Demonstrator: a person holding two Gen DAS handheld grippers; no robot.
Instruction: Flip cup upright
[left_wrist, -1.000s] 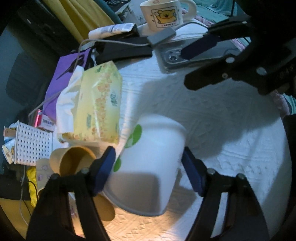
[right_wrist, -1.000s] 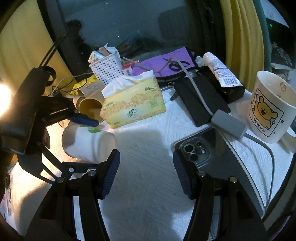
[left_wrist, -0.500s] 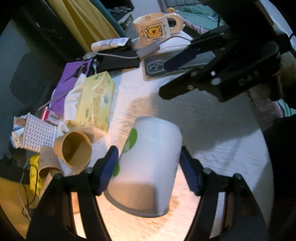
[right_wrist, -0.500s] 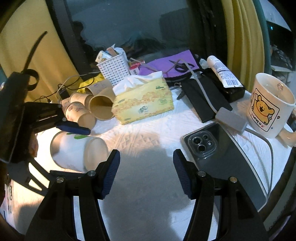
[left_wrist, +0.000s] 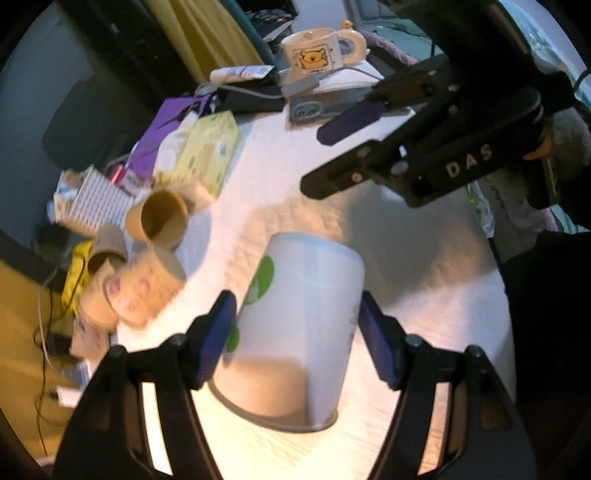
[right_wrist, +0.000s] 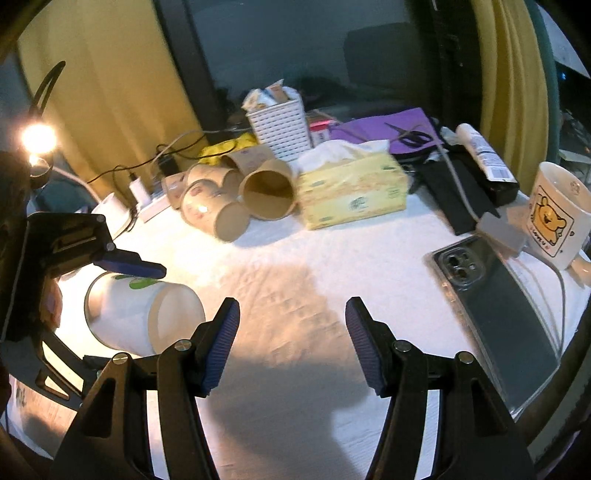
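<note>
A white paper cup with green spots (left_wrist: 295, 325) lies on its side between the blue pads of my left gripper (left_wrist: 297, 328). The jaws are shut on it and hold it tilted above the white tablecloth (left_wrist: 424, 266). The cup also shows in the right wrist view (right_wrist: 140, 314), its open mouth facing right. My right gripper (right_wrist: 291, 347) is open and empty over the cloth, to the right of the cup. It shows in the left wrist view (left_wrist: 388, 136) as a black frame above the cup.
Several brown paper cups (right_wrist: 236, 199) lie on their sides at the back beside a yellow tissue box (right_wrist: 351, 195). A phone (right_wrist: 495, 295), a bear mug (right_wrist: 554, 221), a white basket (right_wrist: 280, 125), cables and a lit lamp (right_wrist: 37, 136) ring the cloth.
My left gripper has lifted the white cup and pulled it back from the tissue box. The right gripper has drawn back too, still open. More brown cups have come into view.
</note>
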